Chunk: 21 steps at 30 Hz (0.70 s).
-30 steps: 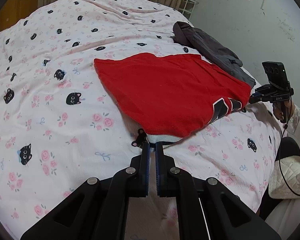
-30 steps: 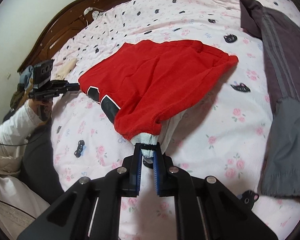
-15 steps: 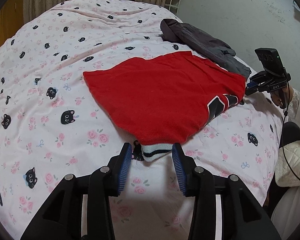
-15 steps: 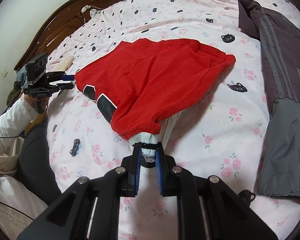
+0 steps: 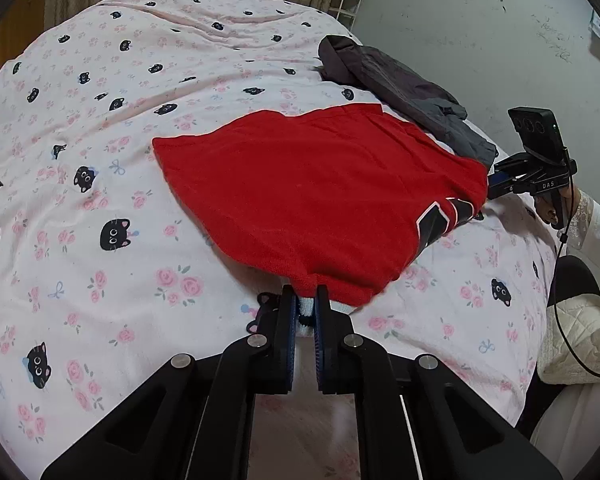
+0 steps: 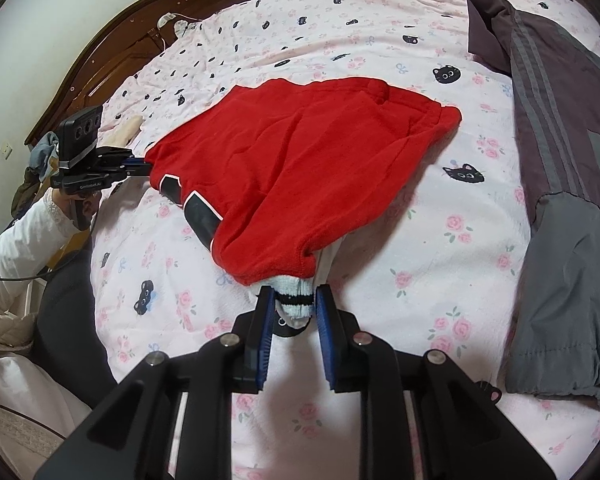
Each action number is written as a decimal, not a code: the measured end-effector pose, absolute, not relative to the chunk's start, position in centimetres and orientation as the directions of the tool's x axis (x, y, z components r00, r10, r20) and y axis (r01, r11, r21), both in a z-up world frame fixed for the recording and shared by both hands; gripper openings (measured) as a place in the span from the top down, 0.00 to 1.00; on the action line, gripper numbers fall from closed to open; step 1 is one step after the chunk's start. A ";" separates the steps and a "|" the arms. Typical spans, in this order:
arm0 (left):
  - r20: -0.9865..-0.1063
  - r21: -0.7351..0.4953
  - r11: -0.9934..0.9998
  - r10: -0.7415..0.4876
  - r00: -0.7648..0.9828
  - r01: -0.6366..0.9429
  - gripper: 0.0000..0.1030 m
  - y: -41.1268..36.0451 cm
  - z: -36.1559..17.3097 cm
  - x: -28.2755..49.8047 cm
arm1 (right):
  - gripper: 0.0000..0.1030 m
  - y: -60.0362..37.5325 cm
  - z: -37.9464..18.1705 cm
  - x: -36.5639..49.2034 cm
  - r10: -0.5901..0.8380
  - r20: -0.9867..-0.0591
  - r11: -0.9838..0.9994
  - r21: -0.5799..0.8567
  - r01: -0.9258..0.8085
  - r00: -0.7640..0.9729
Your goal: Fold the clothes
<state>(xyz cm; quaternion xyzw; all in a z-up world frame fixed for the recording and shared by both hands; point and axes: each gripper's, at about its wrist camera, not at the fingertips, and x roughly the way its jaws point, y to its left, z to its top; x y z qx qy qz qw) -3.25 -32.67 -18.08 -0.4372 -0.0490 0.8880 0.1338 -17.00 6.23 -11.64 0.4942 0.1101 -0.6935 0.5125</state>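
left gripper (image 5: 305, 300) first: in its own wrist view the two fingers are pinched nearly together on the pale striped cuff (image 5: 302, 312) at the near corner of the red sweater (image 5: 312, 196), so it's clamped on the garment. the sweater spreads away from the fingertips across the pink cat-print bedspread (image 5: 100, 184), lying mostly flat, with a dark grey jacket (image 5: 404, 92) beyond its far right edge. the right gripper (image 5: 496, 179) shows off to the right, at the sweater's other corner. switching to the right wrist view: the fingers sit a bit apart on either side of the other cuff (image 6: 296, 300), pads just beside the knit but with a visible gap, so i'd call it loosened, not gripping. the sweater fans out ahead and to the left, and the left gripper (image 6: 142, 168) is at its far left corner; the jacket lies to the right. my read: this is either the end of a fold with the right side letting go, or a regrip on that cuff. can't tell which, so i wouldn't call the next move beyond keeping both corners level.
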 end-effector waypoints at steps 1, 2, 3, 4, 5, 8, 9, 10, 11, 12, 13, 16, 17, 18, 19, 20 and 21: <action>-0.762 -0.205 -0.960 0.280 -0.584 -0.193 0.94 -32.7 -18.1 -3.2 | 0.78 6.2 -11.7 -17.0 -0.603 -0.798 -0.450 0.356 0.819 0.016; -0.761 -0.206 -0.960 0.280 -0.585 -0.191 0.94 -32.7 -18.1 -3.1 | 0.78 6.2 -11.7 -17.0 -0.605 -0.796 -0.449 0.358 0.819 0.017; -0.760 -0.207 -0.960 0.279 -0.587 -0.189 0.94 -32.7 -18.2 -3.1 | 0.78 6.2 -11.7 -17.1 -0.606 -0.795 -0.448 0.359 0.819 0.017; -0.758 -0.212 -0.959 0.282 -0.589 -0.186 0.94 -32.8 -18.2 -3.0 | 0.78 6.2 -11.6 -17.1 -0.608 -0.794 -0.446 0.360 0.819 0.018; -0.755 -0.218 -0.959 0.285 -0.591 -0.183 0.94 -32.9 -18.2 -2.9 | 0.78 6.2 -11.6 -17.0 -0.611 -0.792 -0.444 0.361 0.820 0.018; -0.750 -0.231 -0.957 0.291 -0.594 -0.176 0.95 -33.2 -18.2 -2.7 | 0.76 6.2 -11.4 -16.9 -0.618 -0.786 -0.436 0.362 0.824 0.018; -0.749 -0.235 -0.956 0.292 -0.594 -0.174 0.95 -33.3 -18.3 -2.6 | 0.74 6.2 -11.3 -16.8 -0.620 -0.785 -0.434 0.361 0.826 0.018; -0.748 -0.239 -0.956 0.294 -0.595 -0.171 0.95 -33.3 -18.3 -2.5 | 0.70 6.2 -11.3 -16.9 -0.620 -0.784 -0.432 0.360 0.827 0.017; -0.747 -0.243 -0.955 0.295 -0.595 -0.169 0.95 -33.4 -18.3 -2.4 | 0.69 6.2 -11.3 -16.9 -0.620 -0.784 -0.431 0.359 0.828 0.017; -0.746 -0.246 -0.955 0.297 -0.596 -0.167 0.95 -33.5 -18.3 -2.3 | 0.69 6.1 -11.3 -16.9 -0.620 -0.784 -0.430 0.358 0.829 0.016; -0.746 -0.247 -0.955 0.297 -0.596 -0.167 0.95 -33.5 -18.3 -2.3 | 0.69 6.1 -11.2 -16.9 -0.621 -0.784 -0.429 0.356 0.830 0.016; -0.746 -0.248 -0.955 0.297 -0.596 -0.165 0.95 -33.5 -18.4 -2.3 | 0.69 6.0 -11.3 -17.1 -0.620 -0.785 -0.430 0.352 0.831 0.012; -0.746 -0.250 -0.954 0.297 -0.596 -0.163 0.95 -33.5 -18.4 -2.3 | 0.69 5.9 -11.4 -17.3 -0.621 -0.784 -0.430 0.355 0.830 0.013; -0.746 -0.252 -0.954 0.298 -0.596 -0.161 0.95 -33.6 -18.4 -2.3 | 0.69 5.8 -11.4 -17.4 -0.623 -0.782 -0.428 0.360 0.829 0.017; -0.745 -0.255 -0.954 0.298 -0.596 -0.159 0.95 -33.6 -18.4 -2.3 | 0.69 5.8 -11.5 -17.4 -0.628 -0.778 -0.424 0.369 0.827 0.025; -0.745 -0.257 -0.954 0.299 -0.597 -0.157 0.95 -33.6 -18.4 -2.2 | 0.69 5.7 -11.5 -17.4 -0.633 -0.774 -0.419 0.379 0.825 0.034; -0.744 -0.262 -0.953 0.301 -0.597 -0.154 0.95 -33.7 -18.4 -2.2 | 0.69 5.6 -11.6 -17.4 -0.637 -0.770 -0.414 0.388 0.823 0.042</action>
